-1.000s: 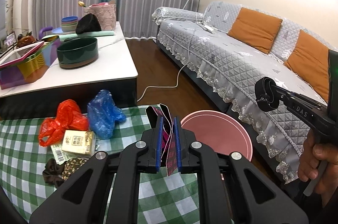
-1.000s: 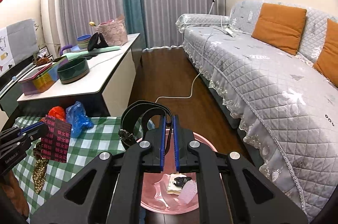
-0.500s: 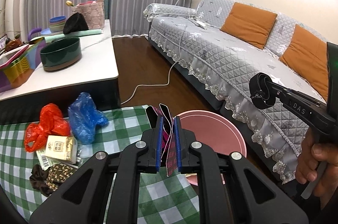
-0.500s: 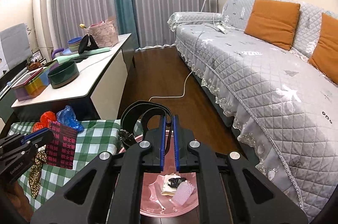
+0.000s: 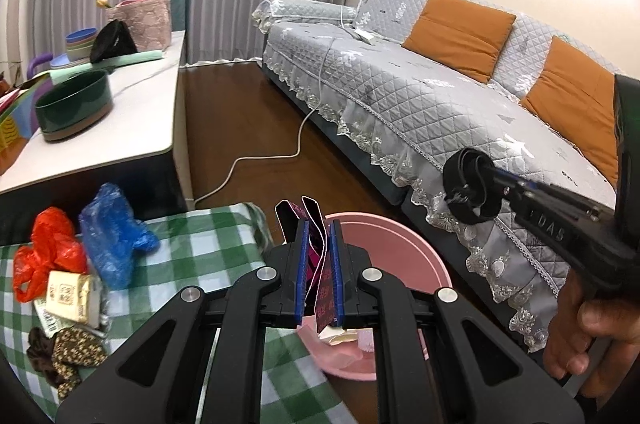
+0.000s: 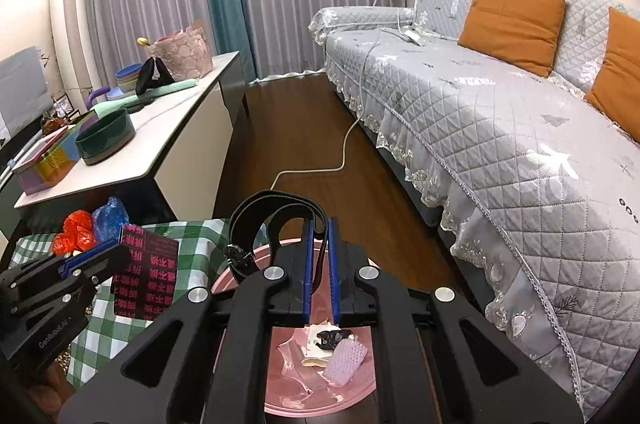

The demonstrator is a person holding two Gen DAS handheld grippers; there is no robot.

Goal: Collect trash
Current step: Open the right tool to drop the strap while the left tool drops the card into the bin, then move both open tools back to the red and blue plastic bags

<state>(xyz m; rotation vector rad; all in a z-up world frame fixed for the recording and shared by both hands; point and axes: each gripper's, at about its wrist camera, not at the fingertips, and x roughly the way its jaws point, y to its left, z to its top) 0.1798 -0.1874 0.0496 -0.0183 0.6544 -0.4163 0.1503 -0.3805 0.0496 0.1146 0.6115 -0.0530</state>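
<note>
My left gripper (image 5: 318, 236) is shut on a dark packet with pink print (image 5: 316, 224), held over the near rim of the pink basin (image 5: 384, 244); the packet also shows in the right wrist view (image 6: 146, 276). My right gripper (image 6: 320, 236) is shut on a coiled black belt (image 6: 276, 208), held above the pink basin (image 6: 320, 376). The belt also shows in the left wrist view (image 5: 470, 190). The basin holds white scraps, a black scrap and a pink mesh piece (image 6: 346, 360). A red bag (image 5: 48, 256), a blue bag (image 5: 112, 236) and a beige packet (image 5: 66, 290) lie on the green checked cloth (image 5: 208, 252).
A dark patterned scrunchie (image 5: 66, 352) lies on the cloth's near left. A white counter (image 5: 100, 128) with a green bowl (image 5: 72, 108) stands behind. A grey covered sofa (image 5: 420, 92) runs along the right. A white cable (image 5: 256, 164) crosses the wood floor.
Both grippers have shifted a little over the basin. The left gripper with the packet has moved right, so the basin sits more under it. Both stay shut on their loads.
</note>
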